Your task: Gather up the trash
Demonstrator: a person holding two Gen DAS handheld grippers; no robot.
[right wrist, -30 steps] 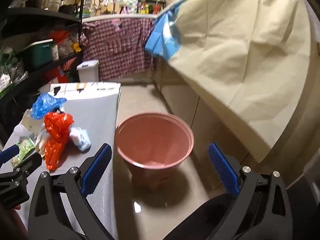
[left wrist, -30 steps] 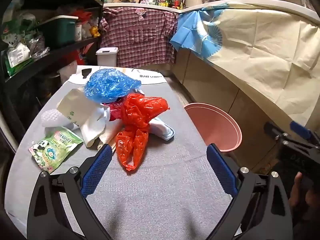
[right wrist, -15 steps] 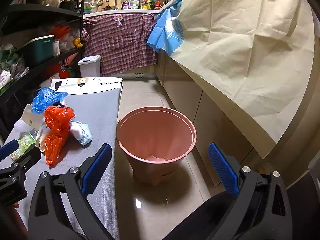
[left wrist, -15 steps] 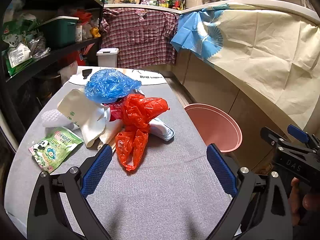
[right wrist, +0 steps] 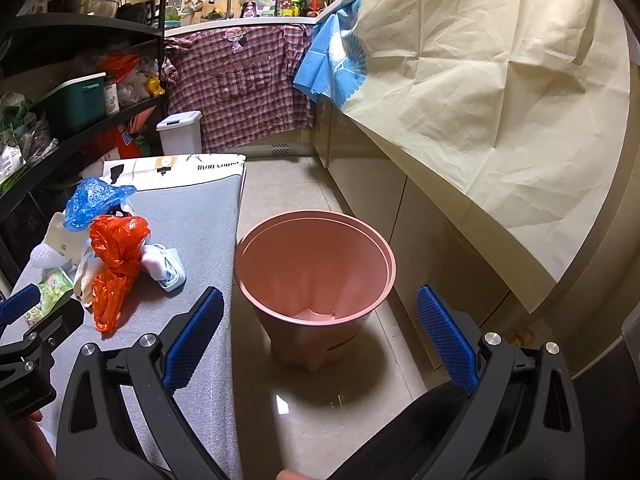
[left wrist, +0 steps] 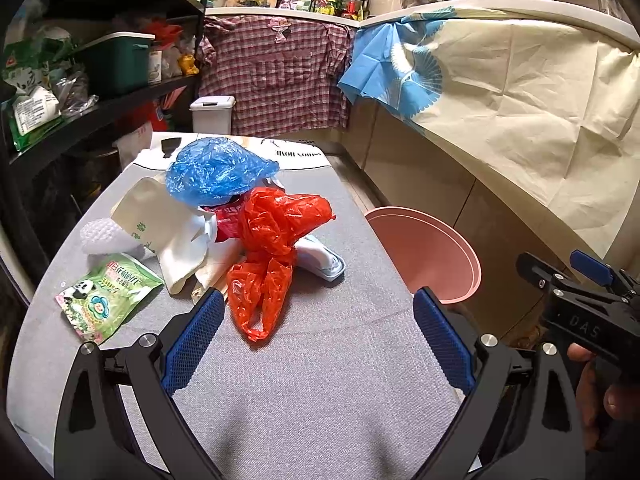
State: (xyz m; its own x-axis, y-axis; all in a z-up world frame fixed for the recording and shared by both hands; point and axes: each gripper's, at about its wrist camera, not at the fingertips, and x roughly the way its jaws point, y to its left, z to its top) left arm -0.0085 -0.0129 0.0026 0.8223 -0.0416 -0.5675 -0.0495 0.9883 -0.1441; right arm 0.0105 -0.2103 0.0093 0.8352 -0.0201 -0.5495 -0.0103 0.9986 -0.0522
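We hold the left gripper (left wrist: 316, 336) and the right gripper (right wrist: 318, 334) with fingers spread wide, gripping nothing. Nothing is collected yet, we judge. Ahead on the grey table (left wrist: 320, 380) lies the red bag (left wrist: 276, 248) amid the trash; closing on it comes next, then the pink bin (right wrist: 316, 264) beside the table.

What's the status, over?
Left gripper open, right gripper open, both empty. Trash pile on table, bin empty. Nothing blocking.
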